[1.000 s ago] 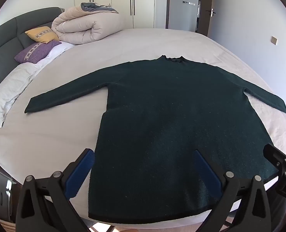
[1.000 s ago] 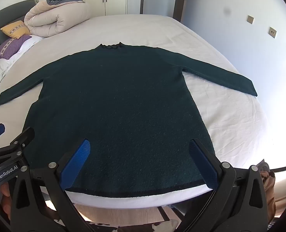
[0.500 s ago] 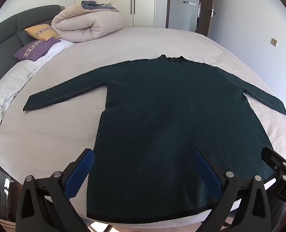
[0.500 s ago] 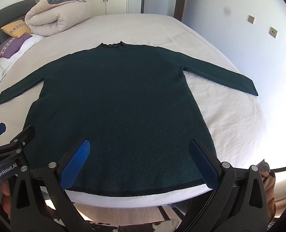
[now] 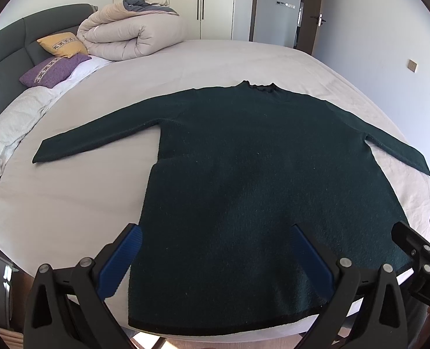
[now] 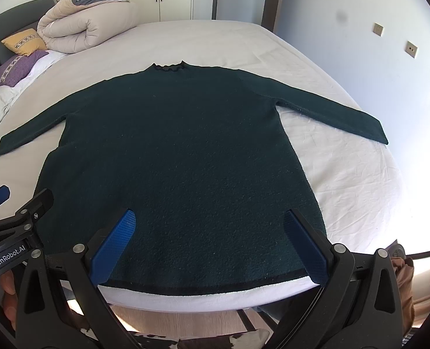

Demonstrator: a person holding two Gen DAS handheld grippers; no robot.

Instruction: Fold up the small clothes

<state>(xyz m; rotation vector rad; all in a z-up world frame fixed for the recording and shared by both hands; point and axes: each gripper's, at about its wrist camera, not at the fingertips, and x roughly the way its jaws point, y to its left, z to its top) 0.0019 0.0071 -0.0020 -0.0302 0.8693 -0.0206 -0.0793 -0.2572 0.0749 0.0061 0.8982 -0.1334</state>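
Observation:
A dark green long-sleeved sweater (image 5: pixel 258 180) (image 6: pixel 180 151) lies flat on the white bed, neck away from me, both sleeves spread out to the sides, black hem at the near edge. My left gripper (image 5: pixel 217 232) hovers open above the hem's left part, blue pads wide apart, nothing between them. Above the hem's right part my right gripper (image 6: pixel 209 218) also stands open and holds nothing. Each gripper shows at the edge of the other's view.
A rolled beige duvet (image 5: pixel 133 35) lies at the head of the bed (image 5: pixel 185 67), with a yellow pillow (image 5: pixel 62 43) and a purple pillow (image 5: pixel 53 68) by the grey headboard. Wardrobe doors and a door stand behind. Wooden floor shows below the bed's near edge.
Both grippers have stayed open. The left view has tilted up slightly, so the sweater sits a little lower in it; the right view is almost unchanged.

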